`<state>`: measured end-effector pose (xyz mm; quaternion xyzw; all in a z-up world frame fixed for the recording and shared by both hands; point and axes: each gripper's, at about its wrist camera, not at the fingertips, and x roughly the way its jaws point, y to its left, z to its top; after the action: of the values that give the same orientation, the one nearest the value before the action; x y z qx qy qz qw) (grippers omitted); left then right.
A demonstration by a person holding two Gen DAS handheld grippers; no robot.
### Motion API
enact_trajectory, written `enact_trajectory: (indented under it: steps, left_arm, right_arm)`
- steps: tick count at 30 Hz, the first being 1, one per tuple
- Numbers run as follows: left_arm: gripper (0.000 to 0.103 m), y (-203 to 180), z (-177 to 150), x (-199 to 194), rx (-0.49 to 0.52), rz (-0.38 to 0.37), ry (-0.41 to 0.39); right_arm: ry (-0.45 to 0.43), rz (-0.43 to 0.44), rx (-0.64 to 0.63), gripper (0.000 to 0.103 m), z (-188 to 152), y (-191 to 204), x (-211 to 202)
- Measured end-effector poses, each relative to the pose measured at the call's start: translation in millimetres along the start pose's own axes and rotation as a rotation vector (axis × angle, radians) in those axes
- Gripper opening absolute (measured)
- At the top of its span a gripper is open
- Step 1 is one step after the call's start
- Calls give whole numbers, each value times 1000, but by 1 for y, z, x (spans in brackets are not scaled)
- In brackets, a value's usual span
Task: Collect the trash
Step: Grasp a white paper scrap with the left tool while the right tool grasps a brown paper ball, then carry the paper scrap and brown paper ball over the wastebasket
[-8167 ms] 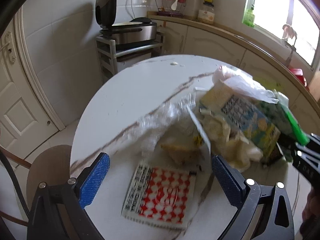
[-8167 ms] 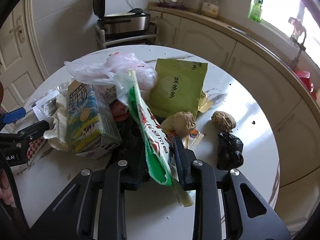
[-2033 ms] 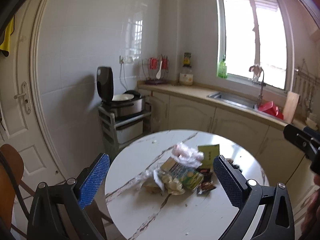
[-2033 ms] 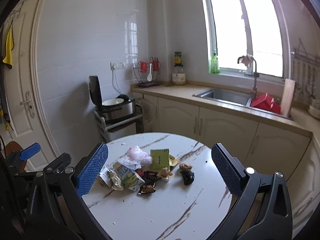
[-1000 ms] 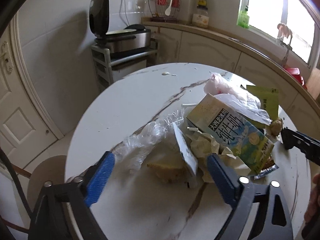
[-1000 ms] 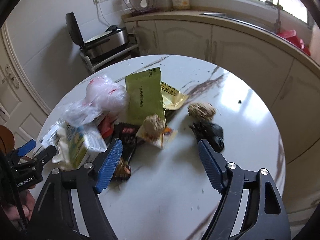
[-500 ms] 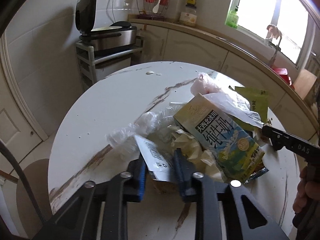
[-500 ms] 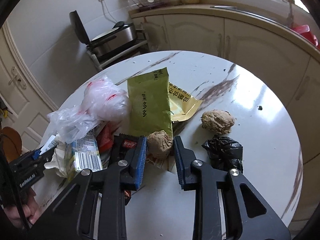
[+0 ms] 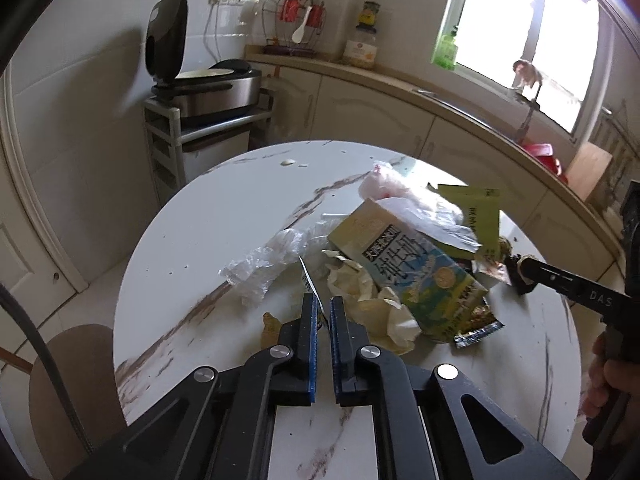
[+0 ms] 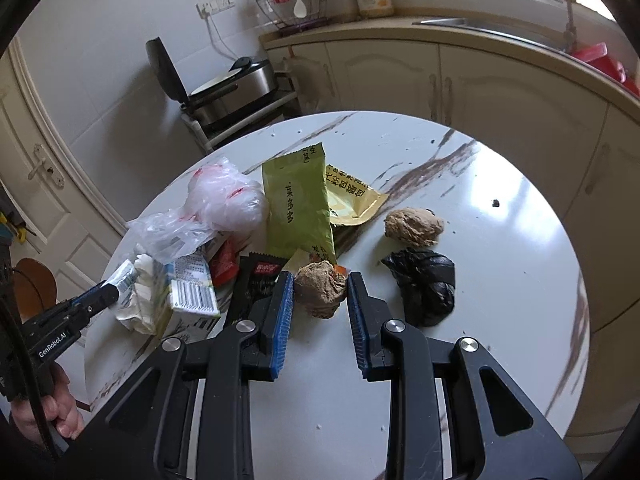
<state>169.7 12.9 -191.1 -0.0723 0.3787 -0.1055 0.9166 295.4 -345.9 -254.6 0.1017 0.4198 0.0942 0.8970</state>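
A pile of trash lies on the round marble table (image 9: pixel 224 216). My left gripper (image 9: pixel 323 307) is shut on the edge of a thin white wrapper (image 9: pixel 310 284), lifted above the table beside crumpled paper (image 9: pixel 372 304) and a milk carton (image 9: pixel 412 268). My right gripper (image 10: pixel 320 286) is shut on a brown crumpled paper ball (image 10: pixel 322 288), next to a green snack bag (image 10: pixel 298 208) and a black wrapper (image 10: pixel 260 280). The right gripper also shows in the left wrist view (image 9: pixel 516 270).
A second brown ball (image 10: pixel 414 226), a black crumpled bag (image 10: pixel 426 284), a yellow packet (image 10: pixel 352 200) and clear plastic bags (image 10: pixel 216 204) lie on the table (image 10: pixel 500 240). A rice cooker on a rack (image 9: pixel 208 88) and cabinets (image 10: pixel 400 76) stand behind. A chair (image 9: pixel 68 380) is at left.
Both grippers came down from high above the table and closed: the left on the white wrapper, the right on the brown ball. Both have now lifted slightly.
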Motion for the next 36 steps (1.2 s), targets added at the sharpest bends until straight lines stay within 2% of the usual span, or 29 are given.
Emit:
enact_trajectory:
  steps: [5,9,12,15,17,23,27,28,30,32,36]
  left_arm:
    - [2,-17,4,11,30,50,38]
    - [3,-24,11,23,55,53,57]
    - [0,-25,12,35,59,44,76]
    - [0,-23,13,35,43,-21,76]
    - [0,-21,13,34,36,-35,70]
    - [0,-22,8,10,34,-44,28]
    - [0,-36,6,-17,77,-28,-17]
    - [0,-42,7,-25,7,-94,-1]
    - [0,-56,7,-39,32,-68,-35]
    - [0,-73,8,-50,68,-71,-58]
    - [0,-118,9,-63,149,-109,-83]
  right_arm:
    - [3,4,11,25,-7,-1,-6]
    - [1,7,14,25,-12,-1,-11]
    - [0,10,13,25,-13,1,-13]
    - [1,15,10,25,-14,3,-15]
    - [2,16,9,25,-14,3,-15]
    - [3,18,16,25,-18,2,-18]
    - [-11,14,21,25,-19,0,-26]
    - [-17,13,22,25,-19,-1,-30]
    - [-30,9,25,25,-21,-3,-39]
    - [-43,1,28,25,-24,-7,-49]
    - [-73,-28,43,25,-33,-22,-77]
